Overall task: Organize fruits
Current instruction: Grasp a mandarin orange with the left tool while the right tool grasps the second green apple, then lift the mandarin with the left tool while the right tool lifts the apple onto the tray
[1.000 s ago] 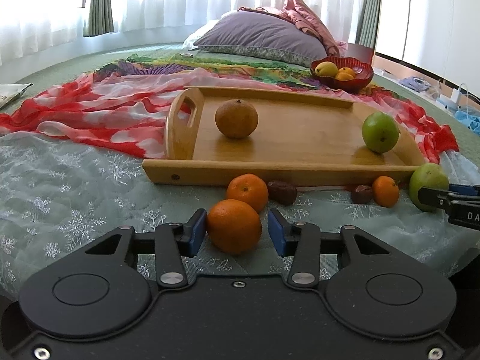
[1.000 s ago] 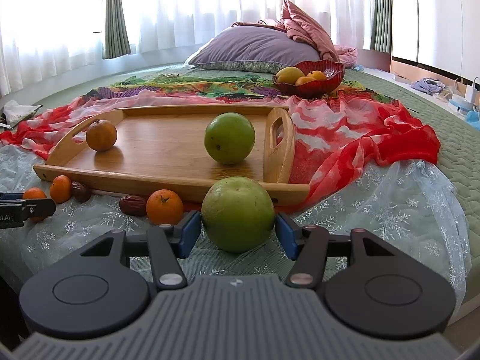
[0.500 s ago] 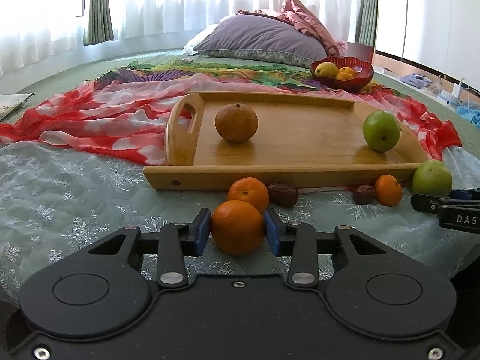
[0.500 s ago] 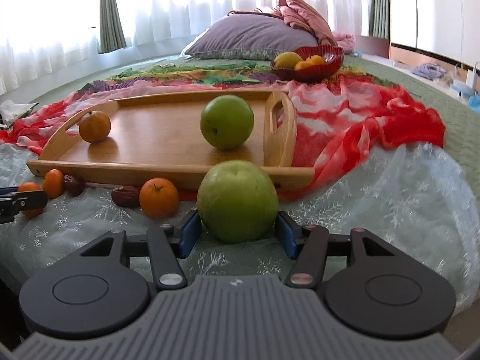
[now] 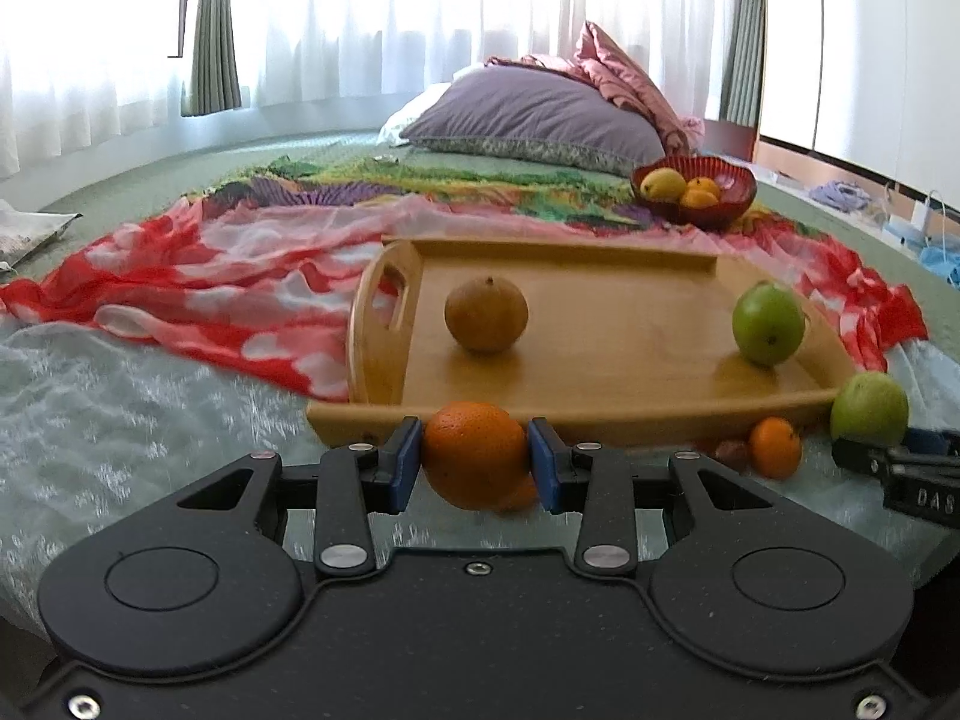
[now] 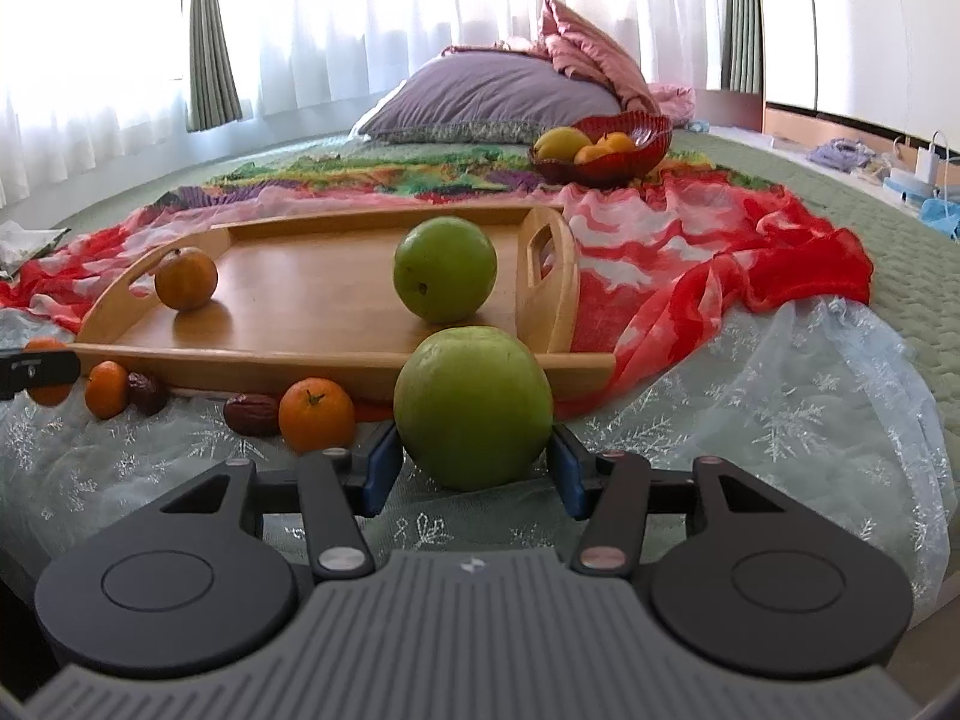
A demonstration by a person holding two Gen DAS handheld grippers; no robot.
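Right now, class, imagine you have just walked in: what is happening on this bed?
A person is sorting fruit with a gripper in each hand. The left gripper is shut on an orange, just in front of the wooden tray. The right gripper has a large green fruit between its pads near the tray's other end; contact on one side is unclear. The tray already holds a brownish orange fruit and a green fruit. Small oranges and dates lie on the cloth.

Smooth wooden tray; sheer snowflake-patterned cloth; glossy red bowl; matt plastic pads.
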